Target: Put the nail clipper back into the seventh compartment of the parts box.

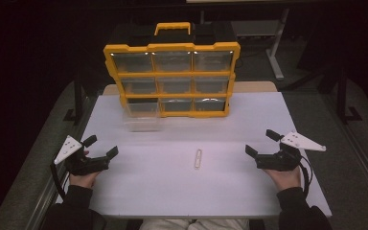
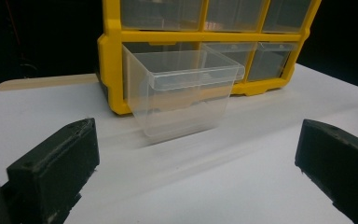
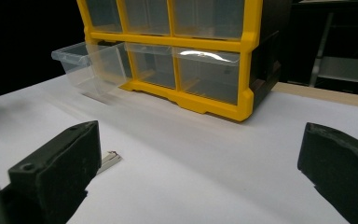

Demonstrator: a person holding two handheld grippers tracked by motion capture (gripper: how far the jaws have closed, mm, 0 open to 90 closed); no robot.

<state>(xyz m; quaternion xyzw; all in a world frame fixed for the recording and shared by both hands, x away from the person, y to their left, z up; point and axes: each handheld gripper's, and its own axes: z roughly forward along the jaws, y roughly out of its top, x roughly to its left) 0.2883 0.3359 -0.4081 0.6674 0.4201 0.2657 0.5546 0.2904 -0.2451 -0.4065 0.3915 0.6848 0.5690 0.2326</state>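
The left gripper [image 1: 100, 145] rests on the white bench [image 1: 182, 191] with its jaws spread wide and nothing between them. Straight ahead of those jaws, a clear drawer [image 2: 182, 91] stands pulled out of the bottom-left slot of the yellow organizer [image 1: 172, 79]; in the left gripper view its back end sits at the slot and its lipped front faces the jaws, well apart from them. The right gripper [image 1: 262, 143] also sits low over the bench, jaws wide apart and empty. A paper clip [image 1: 198, 158] lies flat on the bench between the two grippers; in the right gripper view its end [image 3: 110, 160] peeks out just beyond the left-hand jaw. The organizer stands upright ahead of both grippers, its other drawers shut.
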